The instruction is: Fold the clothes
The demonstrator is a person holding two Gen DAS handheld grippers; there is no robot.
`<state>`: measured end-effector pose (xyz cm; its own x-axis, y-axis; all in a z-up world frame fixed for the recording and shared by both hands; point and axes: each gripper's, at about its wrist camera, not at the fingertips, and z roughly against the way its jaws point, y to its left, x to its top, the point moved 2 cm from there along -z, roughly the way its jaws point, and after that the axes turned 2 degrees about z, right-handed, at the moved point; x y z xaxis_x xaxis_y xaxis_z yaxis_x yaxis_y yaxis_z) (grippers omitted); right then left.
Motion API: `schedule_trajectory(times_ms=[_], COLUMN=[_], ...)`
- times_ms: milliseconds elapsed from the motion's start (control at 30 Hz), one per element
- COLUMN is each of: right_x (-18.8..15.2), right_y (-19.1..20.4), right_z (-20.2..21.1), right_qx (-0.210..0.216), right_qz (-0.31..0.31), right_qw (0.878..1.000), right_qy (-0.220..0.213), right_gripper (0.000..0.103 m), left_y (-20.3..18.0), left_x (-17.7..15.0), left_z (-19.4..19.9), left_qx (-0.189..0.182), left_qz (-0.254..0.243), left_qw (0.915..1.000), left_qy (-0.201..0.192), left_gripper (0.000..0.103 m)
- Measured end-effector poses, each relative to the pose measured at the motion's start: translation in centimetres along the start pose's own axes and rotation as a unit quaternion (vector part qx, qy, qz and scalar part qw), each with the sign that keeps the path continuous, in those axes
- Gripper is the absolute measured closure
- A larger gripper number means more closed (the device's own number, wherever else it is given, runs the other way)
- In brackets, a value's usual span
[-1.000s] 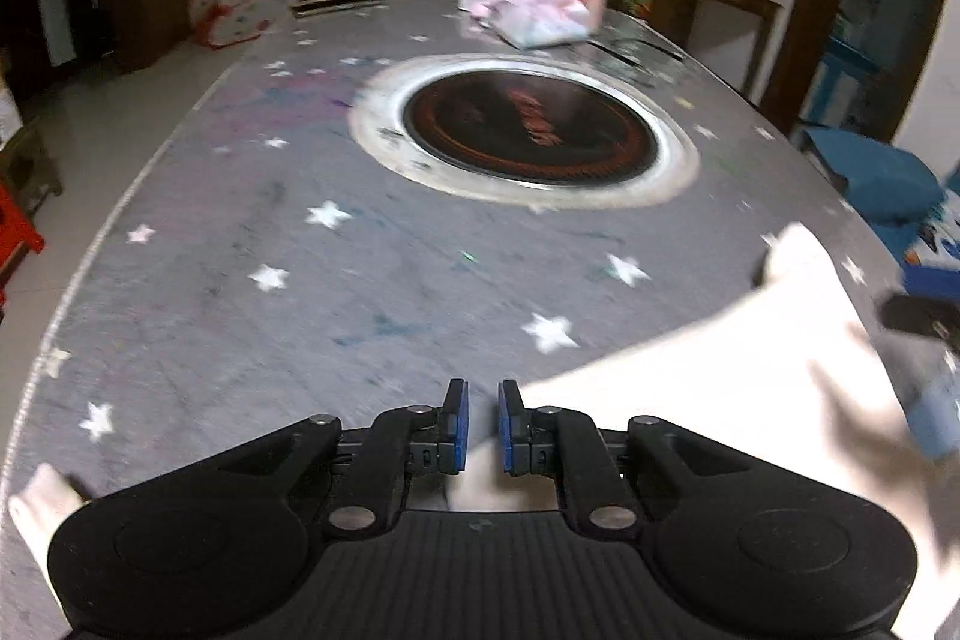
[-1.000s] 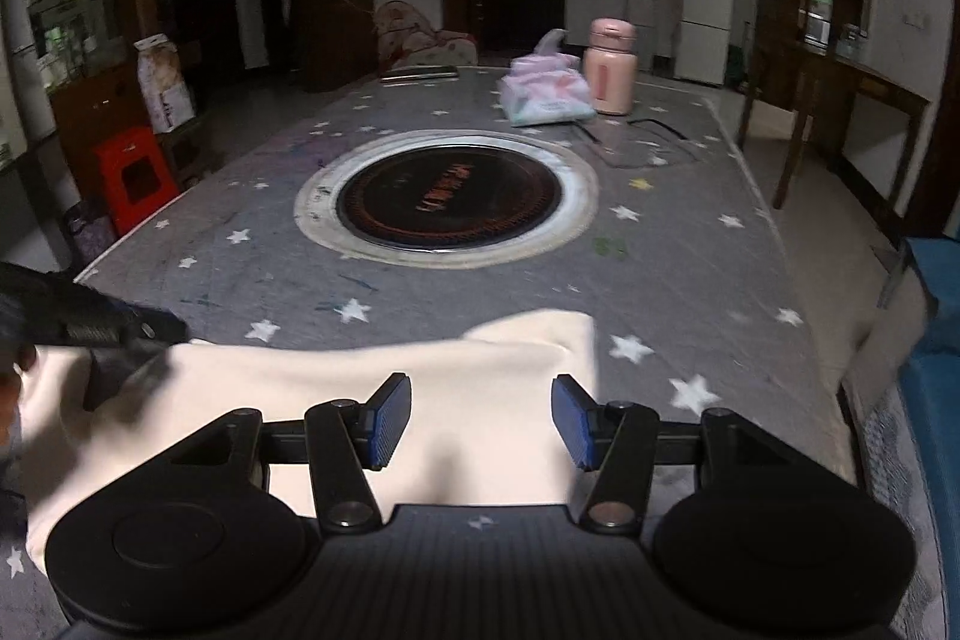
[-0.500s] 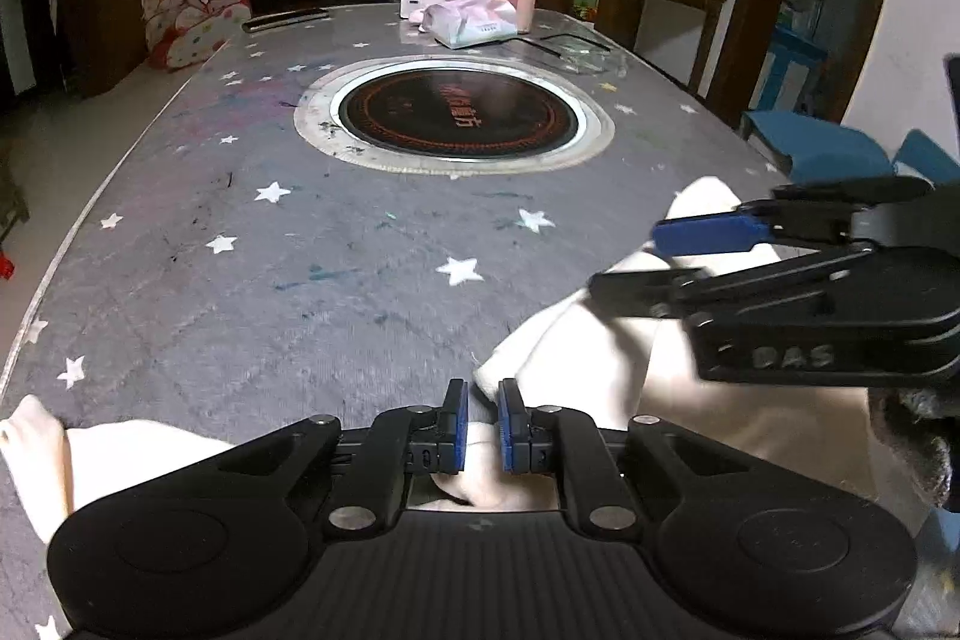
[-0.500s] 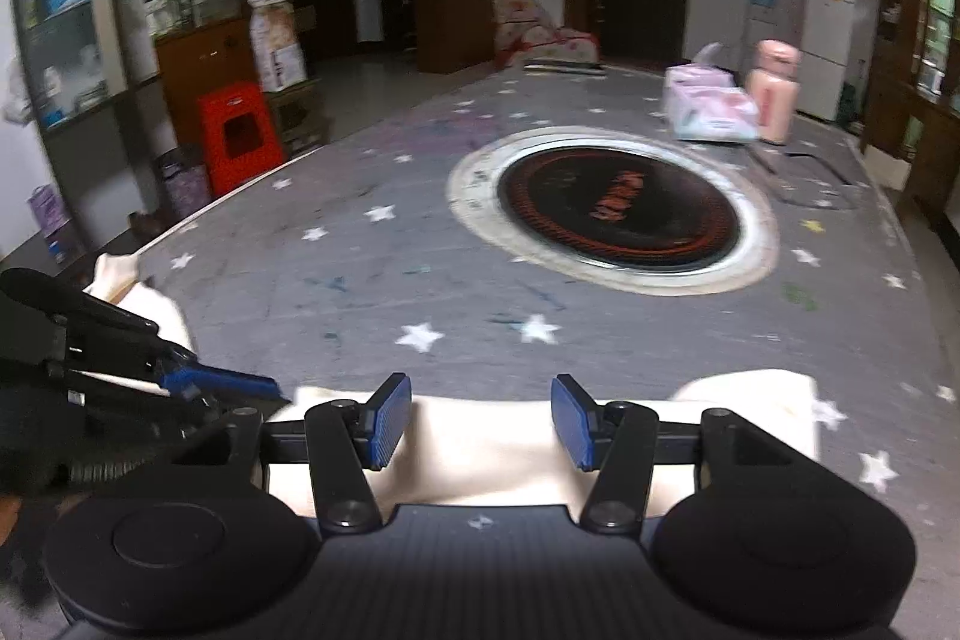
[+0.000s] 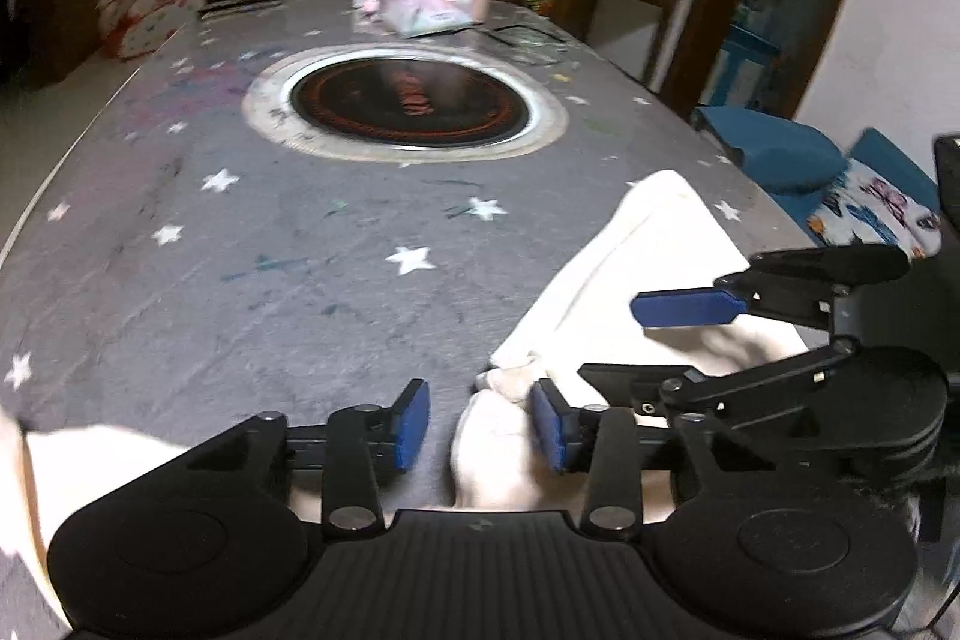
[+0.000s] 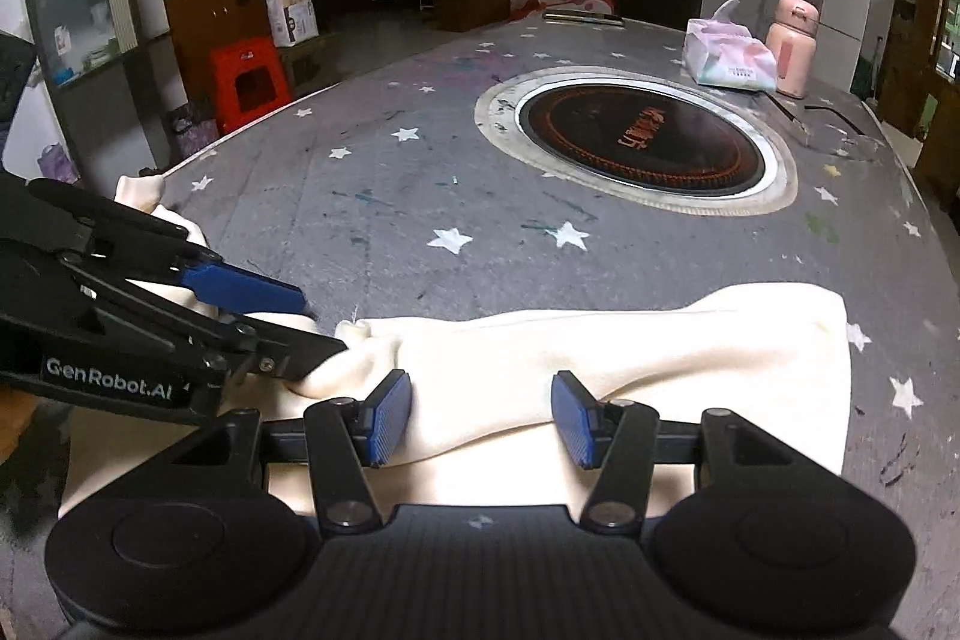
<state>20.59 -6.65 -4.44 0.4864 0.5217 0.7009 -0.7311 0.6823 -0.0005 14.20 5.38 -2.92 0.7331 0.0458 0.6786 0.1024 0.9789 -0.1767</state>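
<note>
White stars are seen all over the grey desk point(image 6: 372, 196), and a round black cooker point(image 6: 639, 139) is set in its middle. A pink bottle point(image 6: 793, 46) and a tissue pack point(image 6: 726, 55) are kept at the far end. A cream cloth point(image 6: 630, 358) is laid flat at the near edge. The left gripper point(image 5: 480, 421) is held open, with a bunched cloth corner between its pads. The right gripper point(image 6: 483, 418) is held wide open over the cloth, and nothing is gripped.

Left black two-finger gripper with blue pads point(image 5: 480, 424) gapes wide; right black blue-padded gripper point(image 6: 480, 418) likewise spread apart
</note>
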Motion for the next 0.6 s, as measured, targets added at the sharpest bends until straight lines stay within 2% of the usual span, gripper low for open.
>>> schedule_trajectory(times_ms=[33, 200, 233, 500, 600], right_x=[0.0, 0.1, 0.1, 0.2, 0.2], right_y=[-0.1, -0.2, -0.2, -1.1, -1.7], right_z=[0.0, 0.1, 0.1, 0.9, 1.4], right_qx=[0.001, 0.002, 0.001, -0.007, -0.014], right_qz=[-0.001, -0.005, -0.006, -0.02, -0.027], right_qw=[1.0, 1.0, 1.0, 1.0, 0.999], right_qy=[0.0, 0.0, 0.0, -0.005, -0.01], right_gripper=[0.05, 0.05, 0.05, 0.05, 0.05], left_y=[-0.2, -0.4, -0.3, 1.5, 1.3], left_x=[0.0, 0.2, 0.3, 1.0, 1.1], left_z=[0.0, -0.3, -0.4, -1.4, -1.4], left_qx=[-0.003, -0.02, -0.029, -0.087, -0.091], left_qz=[-0.01, -0.041, -0.038, 0.024, 0.014], left_qw=[0.9999, 0.9989, 0.9989, 0.9958, 0.9956], left_qy=[-0.001, 0.001, 0.002, 0.017, 0.015], left_gripper=[0.071, 0.073, 0.076, 0.076, 0.075])
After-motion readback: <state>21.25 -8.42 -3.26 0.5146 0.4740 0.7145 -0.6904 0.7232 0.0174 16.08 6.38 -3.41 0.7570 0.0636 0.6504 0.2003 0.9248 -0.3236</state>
